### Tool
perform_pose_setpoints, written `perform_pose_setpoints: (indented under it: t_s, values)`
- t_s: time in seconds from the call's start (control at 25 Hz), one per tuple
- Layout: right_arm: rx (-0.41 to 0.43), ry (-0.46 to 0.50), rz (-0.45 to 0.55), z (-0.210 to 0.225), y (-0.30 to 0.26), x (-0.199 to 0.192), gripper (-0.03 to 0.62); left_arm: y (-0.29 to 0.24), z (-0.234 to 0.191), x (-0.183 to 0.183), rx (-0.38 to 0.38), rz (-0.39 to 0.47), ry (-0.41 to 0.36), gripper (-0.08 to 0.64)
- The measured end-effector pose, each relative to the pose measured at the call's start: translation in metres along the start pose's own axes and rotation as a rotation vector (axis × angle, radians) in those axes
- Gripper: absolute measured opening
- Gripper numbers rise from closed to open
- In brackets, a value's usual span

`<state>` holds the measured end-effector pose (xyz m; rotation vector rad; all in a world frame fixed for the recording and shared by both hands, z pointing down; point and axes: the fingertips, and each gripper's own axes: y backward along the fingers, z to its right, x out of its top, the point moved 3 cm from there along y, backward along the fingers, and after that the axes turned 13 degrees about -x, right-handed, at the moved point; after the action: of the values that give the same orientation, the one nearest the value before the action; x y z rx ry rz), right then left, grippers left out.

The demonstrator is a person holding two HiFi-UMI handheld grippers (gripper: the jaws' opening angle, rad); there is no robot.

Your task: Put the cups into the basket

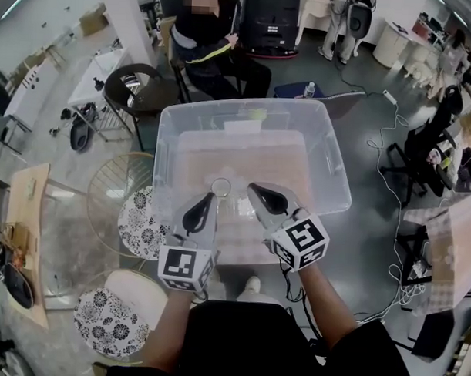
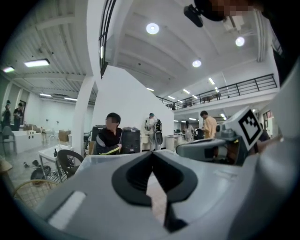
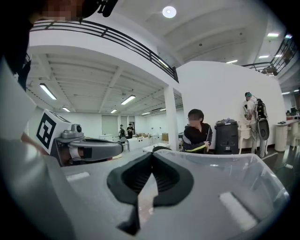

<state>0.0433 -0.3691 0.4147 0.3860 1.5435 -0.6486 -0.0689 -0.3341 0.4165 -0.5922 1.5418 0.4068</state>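
Left gripper (image 1: 211, 198), right gripper (image 1: 252, 188), both closed, one basket (image 1: 334, 160), one cup (image 1: 221, 186)

clear basket (image 1: 330, 150), upright, seemingly clear cup (image 1: 221, 186) inside

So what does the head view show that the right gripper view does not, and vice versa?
Only the head view: the patterned stools and the marker cube on the right gripper. Only the right gripper view: a ceiling lamp, the balcony rail and its own jaws, closed on nothing. Both: the clear bin, the left gripper and the seated person.
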Motion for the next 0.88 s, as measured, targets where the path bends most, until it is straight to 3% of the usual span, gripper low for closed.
perform_pose_setpoints:
  t_s: [0.68,0.88]
  values:
    - [0.098,0.007,0.056,-0.02,0.05,0.007,0.002,0.038,0.062,0.004,0.088,-0.005,-0.042,0.005]
    - [0.092,0.027,0.078,-0.034,0.058,0.01,0.002,0.053,0.061,0.004,0.08,0.028,0.009,0.004]
